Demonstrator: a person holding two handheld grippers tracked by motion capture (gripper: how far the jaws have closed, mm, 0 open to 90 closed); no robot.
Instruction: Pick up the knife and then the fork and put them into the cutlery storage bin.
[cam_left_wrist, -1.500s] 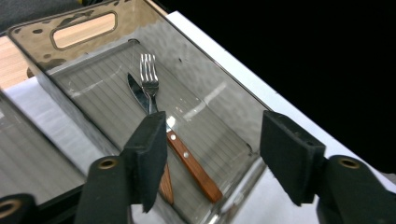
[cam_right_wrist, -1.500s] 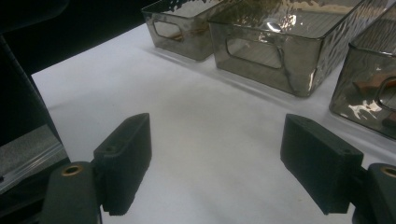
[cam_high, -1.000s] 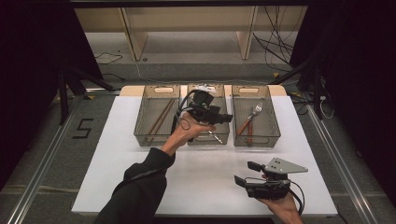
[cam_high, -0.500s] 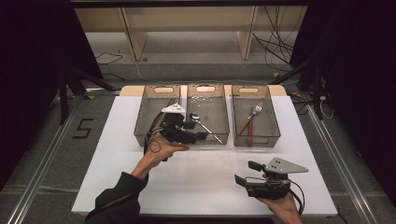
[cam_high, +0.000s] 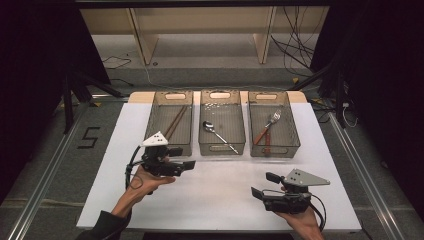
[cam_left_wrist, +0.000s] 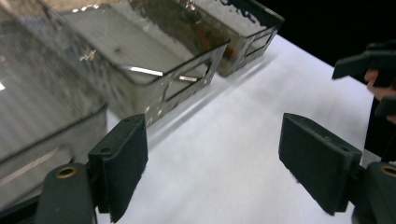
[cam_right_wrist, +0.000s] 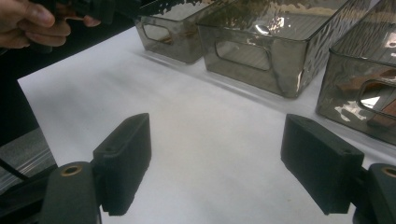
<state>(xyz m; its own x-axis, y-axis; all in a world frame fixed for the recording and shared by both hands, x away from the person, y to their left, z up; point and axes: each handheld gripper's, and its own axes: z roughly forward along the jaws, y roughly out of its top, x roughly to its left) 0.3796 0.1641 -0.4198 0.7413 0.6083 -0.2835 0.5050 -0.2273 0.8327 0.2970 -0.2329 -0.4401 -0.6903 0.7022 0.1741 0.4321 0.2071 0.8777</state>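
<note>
Spoon (cam_high: 216, 134) lay in the middle bin (cam_high: 222, 148) at twelve o'clock; we held both tools, left tool (cam_high: 186, 164) and right tool (cam_high: 260, 186), apart and empty, probably sorting finished.

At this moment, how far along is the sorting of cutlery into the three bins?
Done: the brown wooden chopsticks lie in the left smoked-plastic bin, the silver metal spoon in the middle bin, the wooden-handled fork in the right bin. In hand: nothing; the left gripper and right gripper are open over the white tabletop. Left: no loose cutlery shows there, so it looks essentially finished.
</note>
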